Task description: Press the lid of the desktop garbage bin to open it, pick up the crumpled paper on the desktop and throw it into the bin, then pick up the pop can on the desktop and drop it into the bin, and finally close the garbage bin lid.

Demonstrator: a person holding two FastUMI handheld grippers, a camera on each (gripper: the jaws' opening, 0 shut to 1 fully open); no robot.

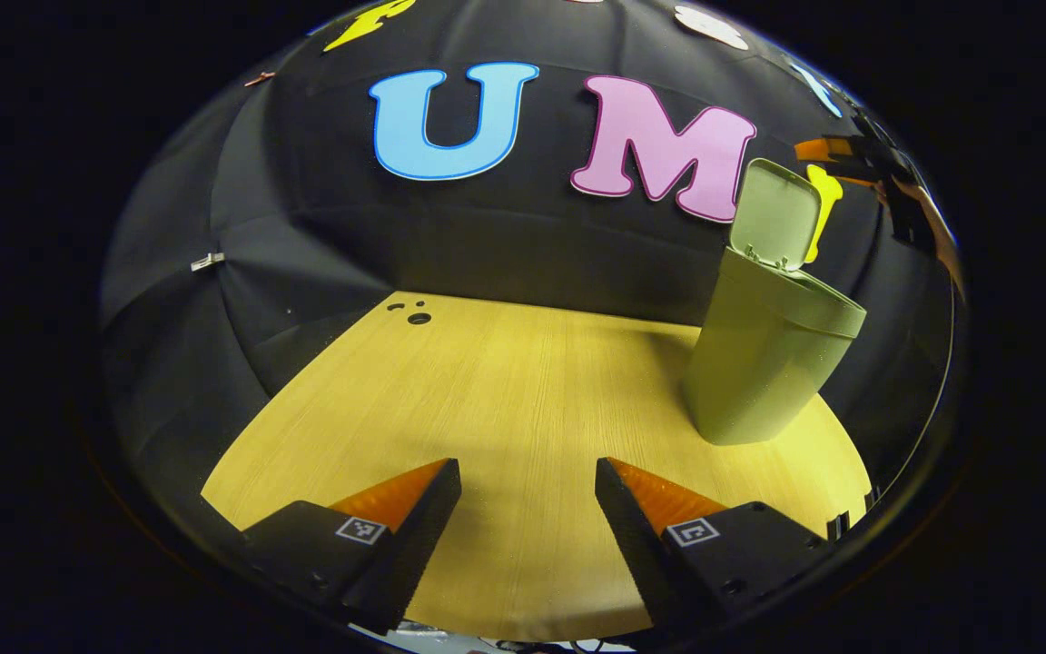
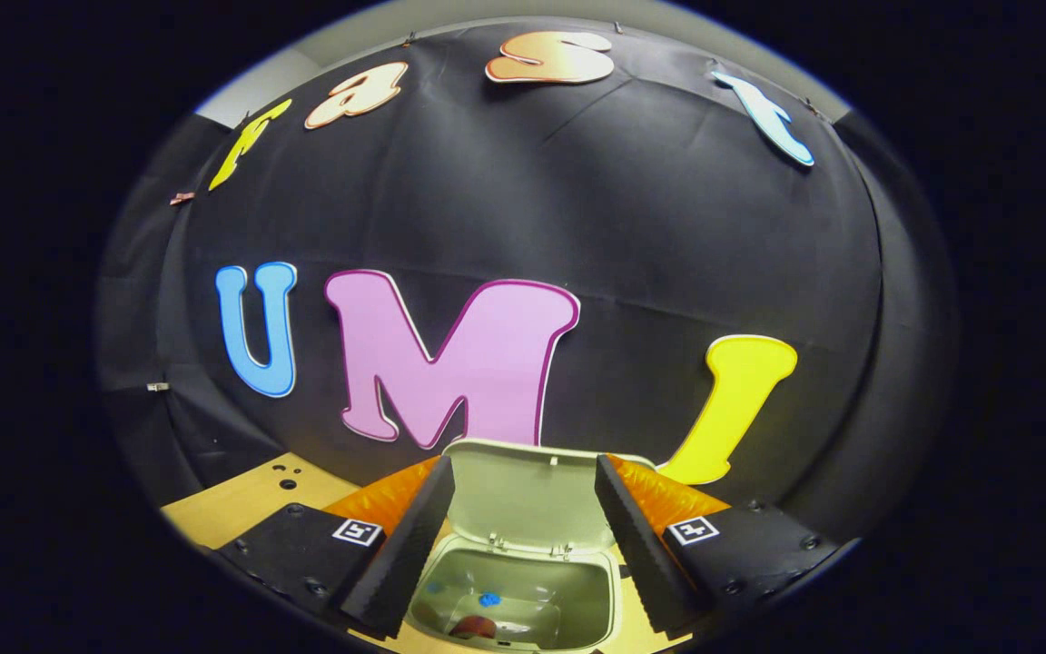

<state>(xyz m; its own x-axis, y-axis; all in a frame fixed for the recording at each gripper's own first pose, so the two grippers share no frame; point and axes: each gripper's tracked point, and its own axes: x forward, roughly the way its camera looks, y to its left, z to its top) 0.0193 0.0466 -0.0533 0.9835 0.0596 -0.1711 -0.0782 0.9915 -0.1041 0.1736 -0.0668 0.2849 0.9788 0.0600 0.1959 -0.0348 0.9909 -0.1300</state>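
Smooth wooden desktop (image 1: 505, 391), tapered plastic bin (image 1: 764, 363), hinged lid (image 1: 775, 216) upright

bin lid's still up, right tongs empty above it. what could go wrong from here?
1. The right tongs hang open directly over the open bin, close to the upright lid; a careless push could tip the bin instead of shutting it.
2. In the left gripper view the bin stands near the table's edge, so a sideways shove might slide it off.
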